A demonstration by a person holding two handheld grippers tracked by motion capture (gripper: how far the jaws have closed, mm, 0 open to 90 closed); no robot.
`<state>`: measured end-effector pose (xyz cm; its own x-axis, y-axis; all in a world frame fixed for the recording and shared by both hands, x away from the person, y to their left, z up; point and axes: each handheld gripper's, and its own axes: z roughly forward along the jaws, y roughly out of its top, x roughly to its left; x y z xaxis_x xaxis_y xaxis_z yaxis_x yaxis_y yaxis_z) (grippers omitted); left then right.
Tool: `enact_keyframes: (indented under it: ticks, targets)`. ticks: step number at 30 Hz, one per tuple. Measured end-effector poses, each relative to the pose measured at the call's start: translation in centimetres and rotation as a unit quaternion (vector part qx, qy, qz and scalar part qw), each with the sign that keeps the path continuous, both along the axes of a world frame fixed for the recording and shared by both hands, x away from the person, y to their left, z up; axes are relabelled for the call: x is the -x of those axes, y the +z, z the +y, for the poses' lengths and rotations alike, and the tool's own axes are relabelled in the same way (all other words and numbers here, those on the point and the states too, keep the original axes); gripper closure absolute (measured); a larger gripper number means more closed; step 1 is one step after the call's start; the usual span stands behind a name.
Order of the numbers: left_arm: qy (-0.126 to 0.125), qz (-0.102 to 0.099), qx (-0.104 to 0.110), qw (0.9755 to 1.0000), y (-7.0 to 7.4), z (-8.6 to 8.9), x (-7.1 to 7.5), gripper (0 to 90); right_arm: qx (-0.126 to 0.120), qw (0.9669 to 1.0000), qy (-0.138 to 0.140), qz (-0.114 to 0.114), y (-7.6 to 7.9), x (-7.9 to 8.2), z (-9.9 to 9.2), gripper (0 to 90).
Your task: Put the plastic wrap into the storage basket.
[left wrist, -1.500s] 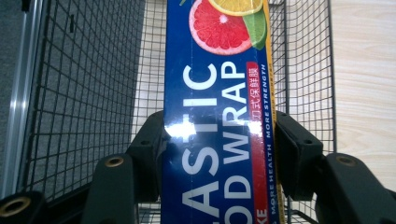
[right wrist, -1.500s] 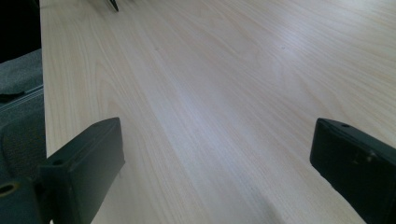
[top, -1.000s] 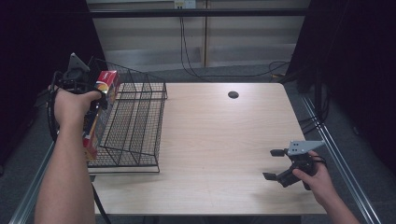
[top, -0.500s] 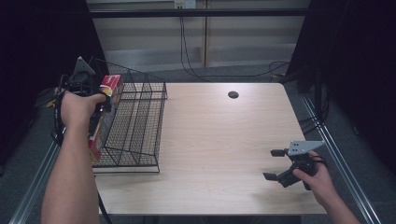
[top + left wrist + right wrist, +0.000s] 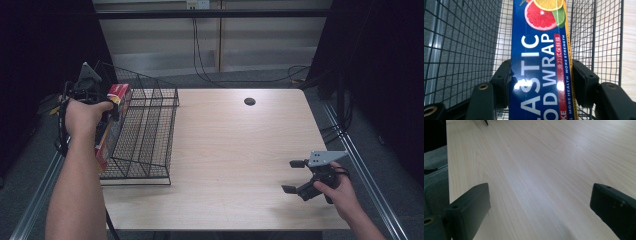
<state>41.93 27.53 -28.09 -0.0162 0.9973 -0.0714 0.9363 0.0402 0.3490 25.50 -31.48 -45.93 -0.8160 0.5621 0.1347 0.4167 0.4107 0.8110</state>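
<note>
Halfway, by the look of it: plastic wrap box (image 5: 111, 125) lowered on end into the wire basket (image 5: 145, 132) at the desk's (image 5: 240, 150) left edge, not yet let go. Left tool (image 5: 541, 82) grasping the box, jaws just eased a little, pads touching its sides; forearm stretched forward, wrist bent over the basket rim. Right tool (image 5: 300, 176) released, parked low over bare desk near the right corner.
</note>
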Motion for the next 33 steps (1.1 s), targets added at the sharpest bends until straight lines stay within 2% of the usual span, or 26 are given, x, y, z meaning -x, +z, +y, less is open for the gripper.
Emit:
enact_keyframes:
  ticks: [10, 11, 12, 13, 15, 16, 18, 24, 25, 26, 27, 32, 33]
  targets:
    - [0.003, 0.004, -0.004, 1.0000, -0.3, 0.0, 0.1, 40.4, 0.001, 1.0000, 0.004, 0.001, 0.1, 0.0, 0.1, 2.7]
    - [0.004, 0.000, -0.005, 1.0000, 0.0, 0.0, 0.1, 40.4, 0.001, 1.0000, 0.004, 0.001, 0.1, 0.0, 0.1, 2.7]
    - [0.002, -0.025, -0.002, 0.9997, 0.5, 0.0, 0.2, 39.9, -0.001, 1.0000, 0.004, -0.002, 0.0, -0.1, 0.1, 2.7]
    - [0.002, -0.040, 0.008, 0.9992, 1.0, 0.0, 0.3, 39.6, 0.000, 1.0000, 0.003, 0.000, 0.0, -0.1, 0.1, 2.7]
    - [-0.009, -0.041, 0.008, 0.9991, 1.9, -0.7, 0.4, 36.9, -0.001, 1.0000, 0.003, 0.001, 0.0, -0.1, 0.1, 2.7]
    - [-0.009, -0.041, 0.008, 0.9991, 1.9, -0.7, 0.4, 36.0, -0.001, 1.0000, 0.003, 0.001, 0.0, -0.1, 0.1, 2.7]
    - [-0.017, -0.051, 0.024, 0.9982, 2.5, -1.5, 0.5, 35.3, -0.001, 1.0000, 0.002, -0.001, 0.1, -0.1, 0.1, 2.7]
    - [-0.044, -0.057, 0.030, 0.9970, 2.9, -3.1, 0.4, 31.3, -0.004, 1.0000, 0.003, -0.003, 0.2, 0.0, 0.0, 2.7]
    - [-0.053, -0.062, 0.036, 0.9960, 3.0, -3.7, 0.4, 29.9, -0.003, 1.0000, 0.002, -0.003, 0.2, 0.0, 0.0, 2.7]
    - [-0.053, -0.062, 0.036, 0.9960, 3.0, -3.7, 0.4, 29.3, -0.003, 1.0000, 0.002, -0.003, 0.2, 0.0, 0.0, 2.7]
    - [-0.063, -0.068, 0.041, 0.9949, 3.0, -4.6, 0.4, 28.6, -0.004, 1.0000, 0.001, -0.003, 0.2, 0.0, 0.0, 2.7]
    - [-0.082, -0.076, 0.050, 0.9925, 2.8, -5.9, 0.4, 24.2, -0.005, 1.0000, 0.000, -0.004, 0.2, 0.0, 0.0, 2.7]
    - [-0.091, -0.080, 0.050, 0.9914, 2.6, -6.6, 0.4, 23.3, -0.005, 1.0000, 0.000, -0.004, 0.2, 0.0, 0.0, 2.7]
